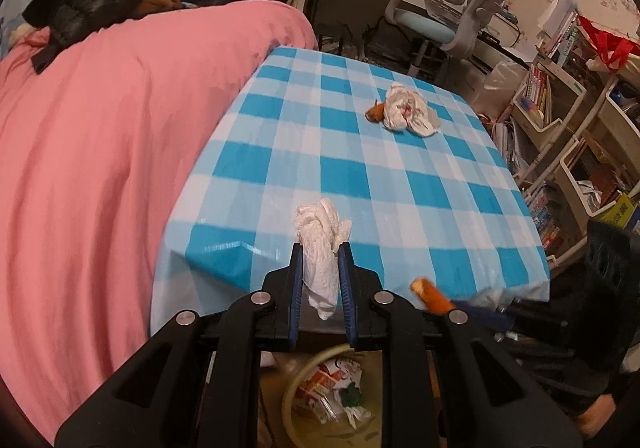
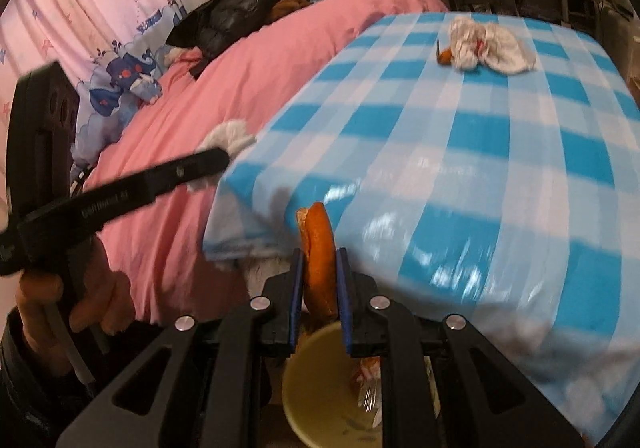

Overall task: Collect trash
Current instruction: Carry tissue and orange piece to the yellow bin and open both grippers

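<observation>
My left gripper (image 1: 319,250) is shut on a crumpled white tissue (image 1: 322,244), held over the near edge of the blue checked table (image 1: 400,176). My right gripper (image 2: 319,254) is shut on an orange peel (image 2: 318,248) at the table's near corner. That peel (image 1: 432,294) also shows at lower right in the left wrist view. Below both grippers stands a pale yellow bin (image 2: 316,380) with wrappers inside (image 1: 332,388). Farther back on the table lie a stained white tissue (image 1: 408,108) and a small orange scrap (image 1: 376,113). The left gripper with its tissue (image 2: 230,134) appears at left in the right wrist view.
A bed with a pink cover (image 1: 92,152) and a heap of dark clothes (image 1: 92,4) runs along the table's left side. Beyond the table stand a desk chair (image 1: 448,8) and, at right, shelves of books (image 1: 560,120). A hand (image 2: 60,296) holds the left gripper.
</observation>
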A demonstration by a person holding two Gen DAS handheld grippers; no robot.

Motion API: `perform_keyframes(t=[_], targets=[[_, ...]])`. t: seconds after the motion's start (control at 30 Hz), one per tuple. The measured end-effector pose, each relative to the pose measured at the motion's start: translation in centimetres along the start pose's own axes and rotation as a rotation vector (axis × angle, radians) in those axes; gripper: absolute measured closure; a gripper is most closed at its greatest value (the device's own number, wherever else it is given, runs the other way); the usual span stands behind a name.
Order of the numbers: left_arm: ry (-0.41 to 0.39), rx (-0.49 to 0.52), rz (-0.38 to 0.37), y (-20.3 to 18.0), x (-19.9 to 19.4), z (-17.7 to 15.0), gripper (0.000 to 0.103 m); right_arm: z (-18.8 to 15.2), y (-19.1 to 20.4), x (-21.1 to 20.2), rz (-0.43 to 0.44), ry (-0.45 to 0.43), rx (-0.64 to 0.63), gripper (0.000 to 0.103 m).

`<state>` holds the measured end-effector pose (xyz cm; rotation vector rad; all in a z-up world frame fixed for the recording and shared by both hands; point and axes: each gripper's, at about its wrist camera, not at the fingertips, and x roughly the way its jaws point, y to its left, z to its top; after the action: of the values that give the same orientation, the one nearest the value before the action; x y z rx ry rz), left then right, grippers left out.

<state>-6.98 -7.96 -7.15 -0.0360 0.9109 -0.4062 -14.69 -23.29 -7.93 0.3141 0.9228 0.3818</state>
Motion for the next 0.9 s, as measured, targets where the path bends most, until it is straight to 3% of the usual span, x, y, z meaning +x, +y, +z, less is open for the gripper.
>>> perform_keyframes(t=[0.4,0.6,0.63,0.73,0.9], targets=[[0.056,-0.015,-0.056,-0.7,-1.4,-5.0,0.087,-5.7,1.8,0.3,-0.012,0.08,0.028,0.087],[0.107,-0.015,-0.069,-1.2,-1.7,-7.9,0.087,-8.5,1.8,1.0,-0.045,0.16,0.06,0.085],[0.122,-0.012,-0.068,-1.3,-1.6,-8.4,0.087,-9.2,1.8,1.6,-0.052,0.199,0.067,0.083],[0.194,0.013,-0.049,-2.1,-0.9,-10.5,0.086,-10.3,1.8,1.9,-0.1,0.231,0.066,0.054],[0.288,0.022,-0.023,-2.7,0.3,-13.0,0.077,-10.3,0.4,0.3,-0.213,0.18,0.101,0.044]])
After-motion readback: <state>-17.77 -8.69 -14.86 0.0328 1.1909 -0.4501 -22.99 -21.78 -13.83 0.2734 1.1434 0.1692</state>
